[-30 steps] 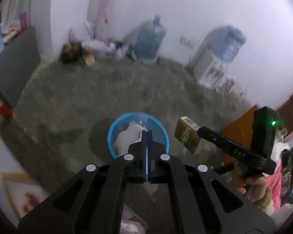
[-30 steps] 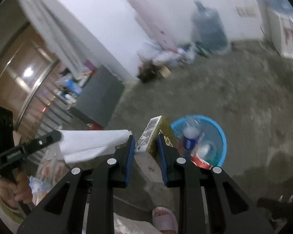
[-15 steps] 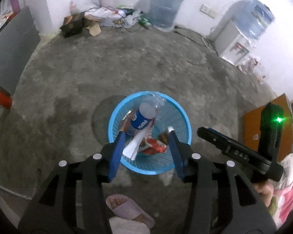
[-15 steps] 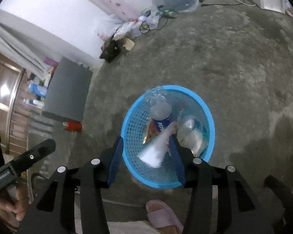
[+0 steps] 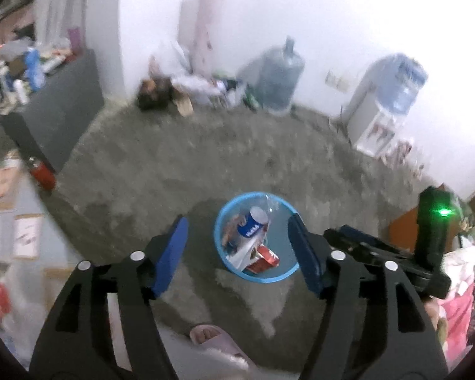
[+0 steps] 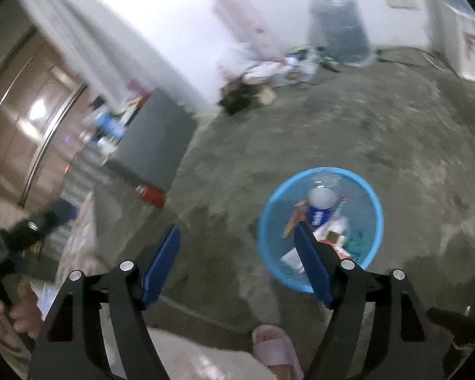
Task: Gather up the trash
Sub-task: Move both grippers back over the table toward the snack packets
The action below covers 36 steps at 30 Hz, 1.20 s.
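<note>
Both grippers stand wide apart at the jaws and carry nothing: the left gripper (image 5: 237, 255) frames the blue basket (image 5: 224, 255) between its blue pads, and the right gripper (image 6: 237, 259) hangs a little to the left of the same basket (image 6: 375, 221), whose near rim is partly hidden by the right-hand pad. Trash lies inside the basket on the concrete floor (image 5: 205, 164): a clear bottle with a blue label (image 5: 253, 223), a red wrapper (image 5: 266, 258) and a pale folded piece of paper or card (image 5: 239, 255), with more scraps seen from the right wrist view that are too blurred to name. Judging by the empty jaws above a filled basket, the drop-off step looks complete, and the next move probably calls for turning away to find another piece of litter; neither view shows clearly where that would be, though clutter lies against the far wall beside a large water jug (image 5: 278, 76). Both tools are held above the floor, tilted forward and downward, side by side, with the right tool's body showing at the right edge of the left wrist view. A slippered foot (image 6: 275, 345) stands just near the basket, so any swing low should stay clear of it
</note>
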Each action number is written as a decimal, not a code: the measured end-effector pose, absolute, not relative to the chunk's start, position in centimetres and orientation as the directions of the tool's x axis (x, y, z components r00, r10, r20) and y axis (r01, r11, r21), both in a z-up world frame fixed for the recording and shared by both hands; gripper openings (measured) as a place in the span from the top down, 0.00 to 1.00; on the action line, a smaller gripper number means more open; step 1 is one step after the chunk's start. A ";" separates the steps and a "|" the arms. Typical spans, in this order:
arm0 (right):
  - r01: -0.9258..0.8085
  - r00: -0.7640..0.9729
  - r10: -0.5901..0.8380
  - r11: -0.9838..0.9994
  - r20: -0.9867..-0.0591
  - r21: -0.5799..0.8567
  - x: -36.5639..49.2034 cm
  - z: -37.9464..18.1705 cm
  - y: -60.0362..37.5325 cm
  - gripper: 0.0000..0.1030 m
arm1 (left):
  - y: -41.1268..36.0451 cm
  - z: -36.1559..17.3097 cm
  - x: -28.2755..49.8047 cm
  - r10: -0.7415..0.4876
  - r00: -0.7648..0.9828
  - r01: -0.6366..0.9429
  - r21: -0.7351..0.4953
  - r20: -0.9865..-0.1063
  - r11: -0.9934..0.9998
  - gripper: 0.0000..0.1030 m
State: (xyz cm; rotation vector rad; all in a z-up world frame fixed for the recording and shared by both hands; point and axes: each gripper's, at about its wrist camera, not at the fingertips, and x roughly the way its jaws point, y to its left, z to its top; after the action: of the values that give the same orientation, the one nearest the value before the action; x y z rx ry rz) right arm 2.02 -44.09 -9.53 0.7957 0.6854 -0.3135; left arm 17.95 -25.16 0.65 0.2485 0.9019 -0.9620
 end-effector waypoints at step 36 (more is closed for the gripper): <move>-0.263 0.495 0.479 0.878 -0.725 0.400 9.0 -2.8 -9.8 0.25 | 18.0 -1.4 9.6 -0.364 0.674 0.176 -0.339 -0.643 0.924 0.27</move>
State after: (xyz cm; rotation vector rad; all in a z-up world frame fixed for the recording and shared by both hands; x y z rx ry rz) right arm 9.03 -9.77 -2.81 0.2500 0.9531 0.4553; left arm 9.61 17.99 -1.45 -0.2584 0.7751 -0.3073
